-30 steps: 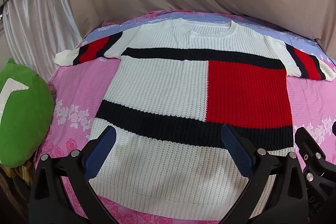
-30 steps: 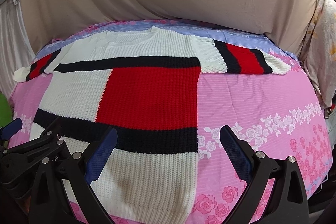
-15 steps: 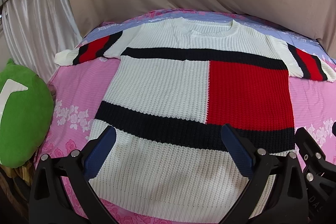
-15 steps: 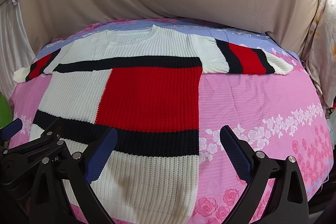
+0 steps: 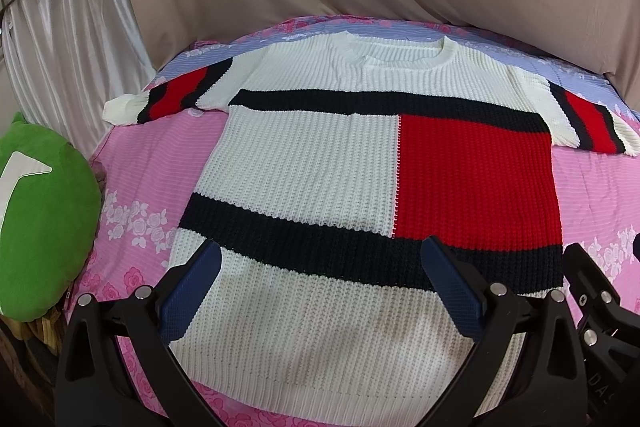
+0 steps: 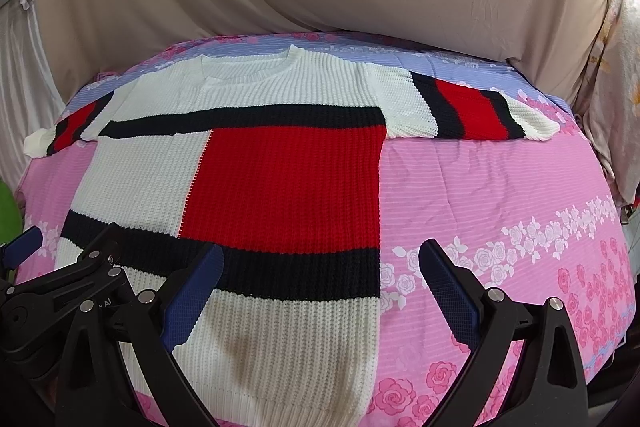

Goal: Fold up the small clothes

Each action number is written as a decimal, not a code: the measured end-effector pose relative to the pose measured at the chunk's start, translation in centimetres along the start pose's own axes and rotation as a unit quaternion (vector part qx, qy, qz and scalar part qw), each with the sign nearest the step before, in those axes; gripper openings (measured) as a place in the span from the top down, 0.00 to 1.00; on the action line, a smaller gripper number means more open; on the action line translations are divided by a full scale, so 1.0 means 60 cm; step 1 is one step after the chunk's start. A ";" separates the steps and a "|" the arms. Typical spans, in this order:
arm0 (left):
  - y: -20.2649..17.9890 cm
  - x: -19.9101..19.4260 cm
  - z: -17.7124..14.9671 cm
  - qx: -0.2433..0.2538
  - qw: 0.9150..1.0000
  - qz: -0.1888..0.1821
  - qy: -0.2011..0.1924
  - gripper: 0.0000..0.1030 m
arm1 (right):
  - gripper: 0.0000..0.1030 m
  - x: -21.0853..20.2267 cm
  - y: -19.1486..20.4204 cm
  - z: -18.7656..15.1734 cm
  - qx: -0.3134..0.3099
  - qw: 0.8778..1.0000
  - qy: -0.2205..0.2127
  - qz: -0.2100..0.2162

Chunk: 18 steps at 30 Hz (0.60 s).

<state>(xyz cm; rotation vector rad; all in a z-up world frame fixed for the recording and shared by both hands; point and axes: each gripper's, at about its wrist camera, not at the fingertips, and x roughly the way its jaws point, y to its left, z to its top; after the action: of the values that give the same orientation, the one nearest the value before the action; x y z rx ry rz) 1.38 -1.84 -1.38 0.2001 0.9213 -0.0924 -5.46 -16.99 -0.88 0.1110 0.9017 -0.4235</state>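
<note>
White knit sweater with red block and navy stripes (image 5: 320,171) flat on pink floral bedsheet (image 6: 500,195), sleeves spread. Green plush cushion (image 5: 44,227) left, off sweater. Left gripper (image 5: 320,291) and right gripper (image 6: 320,287) above hem, jaws apart, empty.

White knit sweater (image 5: 304,163) with red block and navy bands, apparently flat, face-up, sleeves spread, on pink floral bedspread (image 6: 500,195).
</note>
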 end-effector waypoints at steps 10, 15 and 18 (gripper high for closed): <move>0.000 0.003 0.000 0.001 1.000 0.001 0.001 0.05 | 0.06 0.004 0.001 -0.002 0.001 1.000 0.000 0.001; -0.001 0.004 0.000 0.001 1.000 0.002 0.001 0.05 | 0.06 0.004 0.002 -0.001 0.001 1.000 0.000 0.001; -0.002 0.004 0.000 0.002 1.000 0.002 0.001 0.05 | 0.06 0.005 0.002 -0.001 0.001 1.000 0.001 0.001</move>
<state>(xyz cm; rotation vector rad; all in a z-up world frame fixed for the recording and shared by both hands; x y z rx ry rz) 1.49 -1.93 -1.59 0.2052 0.9227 -0.0898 -5.30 -16.97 -1.14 0.1136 0.9034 -0.4231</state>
